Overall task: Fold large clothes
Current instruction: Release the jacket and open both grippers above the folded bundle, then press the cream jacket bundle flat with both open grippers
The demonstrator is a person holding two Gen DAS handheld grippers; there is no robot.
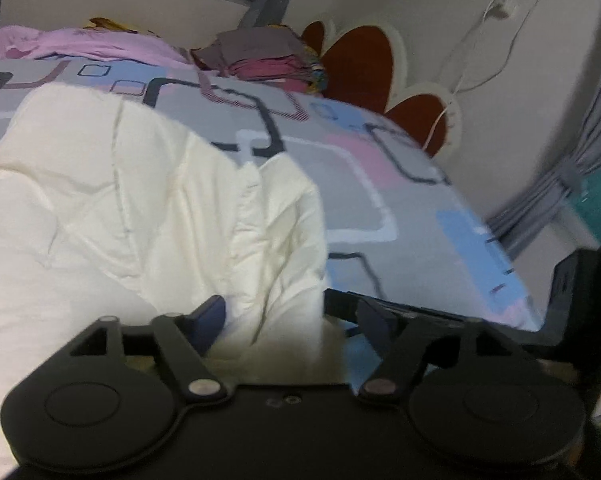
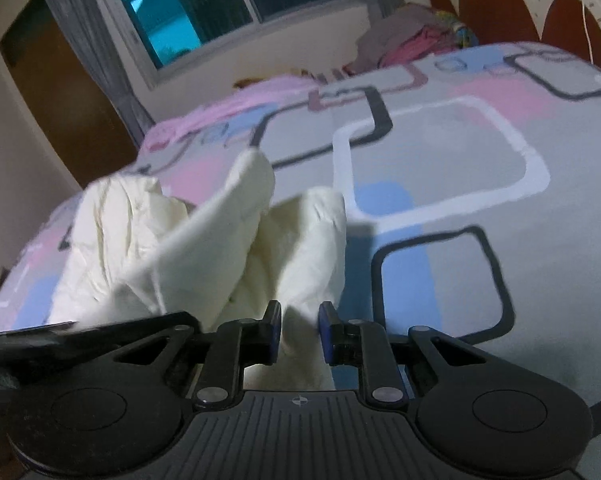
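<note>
Cream fabric of a quilted, puffy garment (image 1: 140, 216) is spread in soft creases over a bed cover (image 1: 380, 200) printed with grey, pink and blue rounded rectangles. A bunched fold of it is clamped between the right gripper (image 2: 299, 334), whose blue pads are pressed against the cloth. The left gripper (image 1: 292, 320) is seen with jaws apart, cloth lying loosely between them. Folded clothes (image 1: 268, 60) are stacked near the scalloped headboard (image 1: 360, 64).
</note>
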